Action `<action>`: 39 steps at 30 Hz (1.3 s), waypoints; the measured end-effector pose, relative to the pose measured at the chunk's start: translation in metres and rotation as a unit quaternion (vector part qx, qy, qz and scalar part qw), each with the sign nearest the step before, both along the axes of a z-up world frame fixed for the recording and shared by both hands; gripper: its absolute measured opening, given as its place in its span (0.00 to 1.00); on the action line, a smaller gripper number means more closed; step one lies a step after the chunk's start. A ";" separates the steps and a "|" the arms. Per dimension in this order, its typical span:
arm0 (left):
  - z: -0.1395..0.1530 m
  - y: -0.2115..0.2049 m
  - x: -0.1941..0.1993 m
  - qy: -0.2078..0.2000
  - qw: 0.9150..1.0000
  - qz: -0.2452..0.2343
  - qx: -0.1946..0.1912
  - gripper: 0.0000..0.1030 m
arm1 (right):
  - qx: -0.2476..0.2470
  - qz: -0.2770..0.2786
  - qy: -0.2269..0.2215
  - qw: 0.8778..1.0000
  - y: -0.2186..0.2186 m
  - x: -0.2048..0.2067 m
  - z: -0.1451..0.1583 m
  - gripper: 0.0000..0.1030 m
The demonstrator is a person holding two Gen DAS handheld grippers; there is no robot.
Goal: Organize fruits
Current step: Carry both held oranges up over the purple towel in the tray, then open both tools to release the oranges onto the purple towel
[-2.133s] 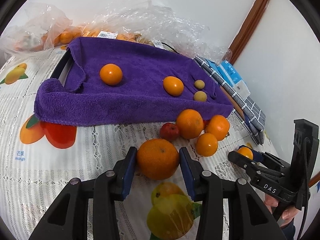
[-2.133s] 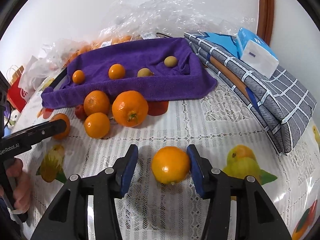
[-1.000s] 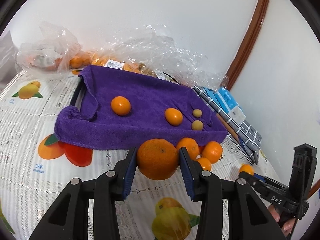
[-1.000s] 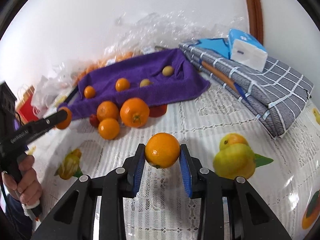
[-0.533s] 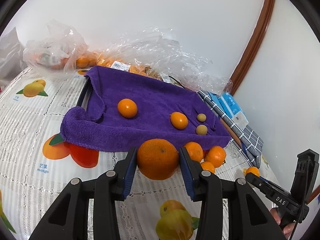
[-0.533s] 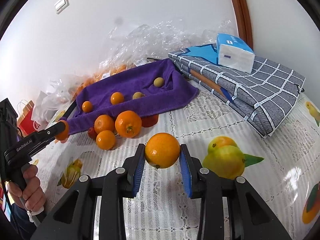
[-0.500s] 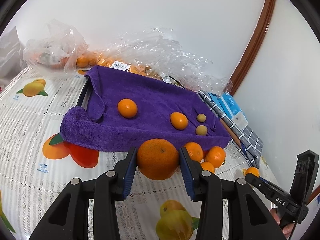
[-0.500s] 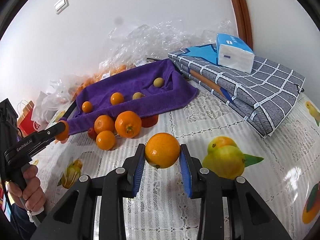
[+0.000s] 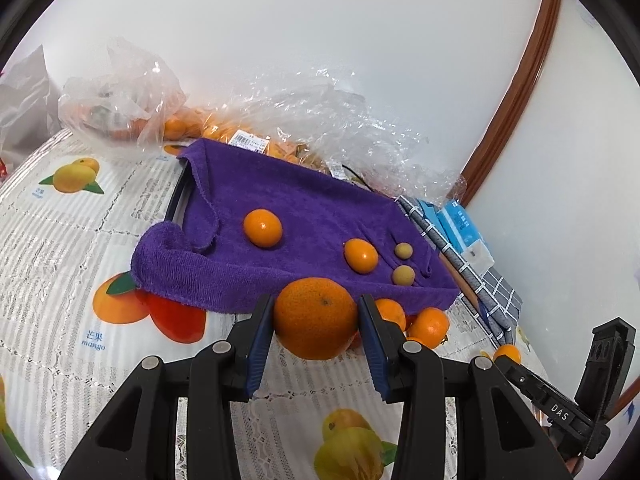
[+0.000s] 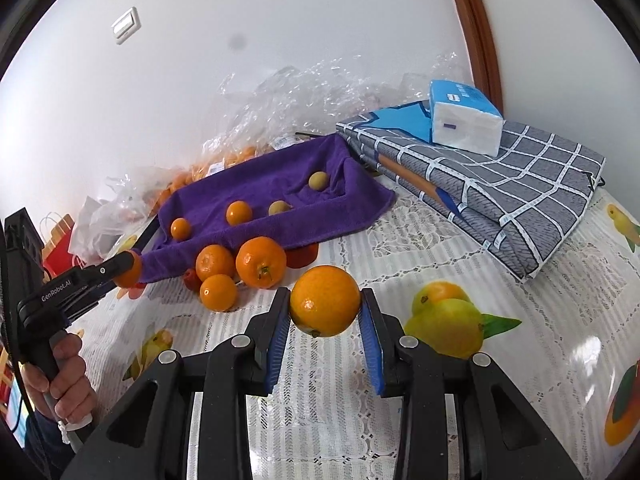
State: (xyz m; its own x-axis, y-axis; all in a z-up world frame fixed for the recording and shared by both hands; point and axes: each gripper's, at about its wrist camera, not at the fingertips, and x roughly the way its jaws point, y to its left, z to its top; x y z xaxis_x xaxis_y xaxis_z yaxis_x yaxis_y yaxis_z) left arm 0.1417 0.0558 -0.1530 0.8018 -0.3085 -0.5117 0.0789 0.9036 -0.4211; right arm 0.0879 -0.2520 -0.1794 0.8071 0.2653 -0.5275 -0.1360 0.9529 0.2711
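My left gripper [image 9: 316, 320] is shut on a large orange [image 9: 315, 318] and holds it in the air just in front of the purple towel [image 9: 304, 216]. My right gripper [image 10: 325, 307] is shut on a smaller orange [image 10: 325, 300], lifted above the tablecloth. The towel lines a tray and carries two small oranges [image 9: 263, 227] and two small yellow-green fruits [image 9: 403, 274]. Three oranges [image 10: 261, 262] and a small red fruit [image 10: 191, 279] lie on the tablecloth at the towel's near edge. The left gripper also shows in the right wrist view [image 10: 128, 269], at the left.
Clear plastic bags [image 9: 320, 120] with more oranges lie behind the towel against the wall. A folded grey checked cloth [image 10: 500, 184] with a tissue pack [image 10: 464, 118] lies to the right. The fruit-print lace tablecloth [image 10: 520, 340] covers the table.
Both grippers closed on their oranges, lifted them off the tablecloth and have kept rising; the towel and loose fruit now sit lower and farther in both views.
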 end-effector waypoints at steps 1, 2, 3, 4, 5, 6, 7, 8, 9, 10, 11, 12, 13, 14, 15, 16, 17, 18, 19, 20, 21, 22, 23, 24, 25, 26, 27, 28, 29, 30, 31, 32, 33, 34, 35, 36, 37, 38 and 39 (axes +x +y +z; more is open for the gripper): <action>0.001 0.000 -0.001 -0.002 1.000 0.001 0.002 0.39 | 0.000 0.000 -0.001 1.000 0.000 -0.001 0.000 0.33; 0.001 0.000 -0.001 -0.003 1.000 0.002 0.003 0.39 | 0.002 -0.001 -0.001 1.000 -0.001 -0.001 0.000 0.33; 0.001 0.000 -0.001 -0.003 1.000 0.003 0.003 0.39 | 0.004 -0.003 0.000 1.000 -0.002 0.000 -0.001 0.33; 0.001 0.001 -0.001 -0.002 1.000 0.002 0.001 0.39 | 0.004 -0.005 0.002 1.000 -0.003 0.001 -0.001 0.33; 0.001 0.001 -0.001 -0.003 1.000 0.003 0.001 0.39 | 0.005 -0.006 0.005 1.000 -0.004 0.002 -0.001 0.33; 0.001 0.001 -0.001 -0.002 1.000 0.004 0.000 0.39 | 0.004 -0.008 0.008 1.000 -0.005 0.004 -0.002 0.33; 0.001 0.001 -0.001 -0.002 1.000 0.005 -0.001 0.39 | 0.004 -0.012 0.009 1.000 -0.006 0.005 -0.002 0.33; 0.002 0.002 -0.001 -0.001 1.000 0.005 -0.004 0.39 | 0.001 -0.018 0.007 1.000 -0.007 0.007 0.000 0.33; 0.002 0.003 -0.001 -0.002 1.000 0.004 -0.009 0.39 | -0.005 -0.023 0.004 1.000 -0.008 0.008 0.001 0.33; 0.003 0.004 -0.002 -0.004 1.000 0.001 -0.018 0.39 | -0.009 -0.027 0.002 1.000 -0.007 0.009 0.003 0.33; 0.004 0.005 -0.002 -0.005 1.000 -0.001 -0.024 0.39 | -0.012 -0.029 -0.001 0.999 -0.007 0.010 0.006 0.33; 0.004 0.007 -0.003 -0.006 1.000 0.000 -0.028 0.39 | -0.012 -0.030 -0.003 0.999 -0.007 0.011 0.009 0.33; 0.004 0.008 -0.003 -0.007 1.000 0.001 -0.030 0.39 | -0.010 -0.027 -0.007 1.000 -0.007 0.014 0.014 0.33; 0.005 0.008 -0.004 -0.008 0.999 0.002 -0.033 0.39 | -0.008 -0.024 -0.009 1.000 -0.007 0.016 0.019 0.33; 0.005 0.009 -0.004 -0.008 0.999 0.003 -0.036 0.39 | -0.007 -0.022 -0.012 1.000 -0.006 0.018 0.024 0.33; 0.005 0.009 -0.004 -0.007 0.999 0.003 -0.038 0.39 | -0.008 -0.020 -0.015 1.000 -0.004 0.021 0.029 0.33; 0.004 0.009 -0.004 -0.004 0.999 0.002 -0.041 0.39 | -0.011 -0.017 -0.020 1.000 -0.002 0.023 0.034 0.33; 0.004 0.010 -0.003 -0.002 0.999 0.000 -0.043 0.39 | -0.015 -0.014 -0.028 0.999 0.001 0.026 0.039 0.33; 0.004 0.009 -0.003 0.000 0.999 -0.001 -0.044 0.39 | -0.019 -0.011 -0.035 0.999 0.004 0.030 0.044 0.33; 0.004 0.009 -0.004 0.000 0.999 0.000 -0.043 0.39 | -0.021 -0.006 -0.042 0.999 0.007 0.033 0.048 0.33; 0.005 0.008 -0.004 -0.001 0.999 0.001 -0.038 0.39 | -0.020 -0.003 -0.045 0.999 0.008 0.036 0.050 0.33; 0.006 0.007 -0.006 -0.006 0.999 0.005 -0.031 0.39 | -0.018 0.003 -0.048 0.999 0.012 0.041 0.053 0.33; 0.007 0.007 -0.008 -0.008 1.000 0.008 -0.026 0.39 | -0.015 0.009 -0.047 0.999 0.014 0.047 0.054 0.33; 0.008 0.007 -0.009 -0.011 1.000 0.010 -0.024 0.39 | -0.009 0.015 -0.041 0.999 0.018 0.056 0.056 0.33; 0.009 0.007 -0.009 -0.012 1.000 0.010 -0.024 0.39 | -0.006 0.018 -0.038 0.999 0.021 0.063 0.058 0.33; 0.010 0.008 -0.008 -0.010 1.000 0.009 -0.024 0.39 | -0.004 0.021 -0.036 0.999 0.023 0.069 0.061 0.33; 0.012 0.008 -0.005 -0.006 1.000 0.010 -0.023 0.39 | -0.005 0.026 -0.037 0.999 0.026 0.075 0.065 0.33; 0.015 0.009 -0.003 -0.005 1.000 0.012 -0.021 0.39 | -0.013 0.030 -0.045 0.998 0.030 0.082 0.071 0.33; 0.020 0.009 0.002 -0.002 1.000 0.014 -0.019 0.39 | -0.021 0.031 -0.053 0.998 0.033 0.086 0.076 0.33; 0.025 0.009 0.008 -0.001 1.000 0.013 -0.019 0.39 | -0.028 0.031 -0.059 0.997 0.035 0.089 0.080 0.33; 0.031 0.008 0.014 0.000 1.000 0.010 -0.017 0.39 | -0.034 0.031 -0.067 0.997 0.036 0.094 0.084 0.33; 0.037 0.006 0.023 0.001 1.000 0.010 -0.014 0.39 | -0.037 0.032 -0.072 0.996 0.037 0.099 0.087 0.33; 0.042 0.004 0.031 0.001 1.000 0.010 -0.011 0.39 | -0.036 0.033 -0.072 0.996 0.036 0.102 0.089 0.33; 0.045 0.001 0.039 0.003 1.000 0.010 -0.007 0.39 | -0.032 0.034 -0.072 0.996 0.035 0.107 0.089 0.33; 0.046 -0.004 0.049 0.005 1.000 0.012 -0.002 0.39 | -0.027 0.036 -0.069 0.997 0.034 0.112 0.088 0.33; 0.046 -0.007 0.055 0.006 1.000 0.013 0.002 0.39 | -0.018 0.039 -0.060 0.997 0.032 0.120 0.083 0.33; 0.042 -0.013 0.063 0.008 1.000 0.013 0.007 0.39 | -0.012 0.040 -0.054 0.998 0.031 0.124 0.079 0.33; 0.037 -0.017 0.068 0.011 1.000 0.014 0.012 0.39 | -0.005 0.039 -0.046 0.998 0.028 0.130 0.071 0.33; 0.032 -0.020 0.073 0.015 1.000 0.015 0.016 0.39 | 0.001 0.037 -0.038 0.999 0.026 0.134 0.062 0.33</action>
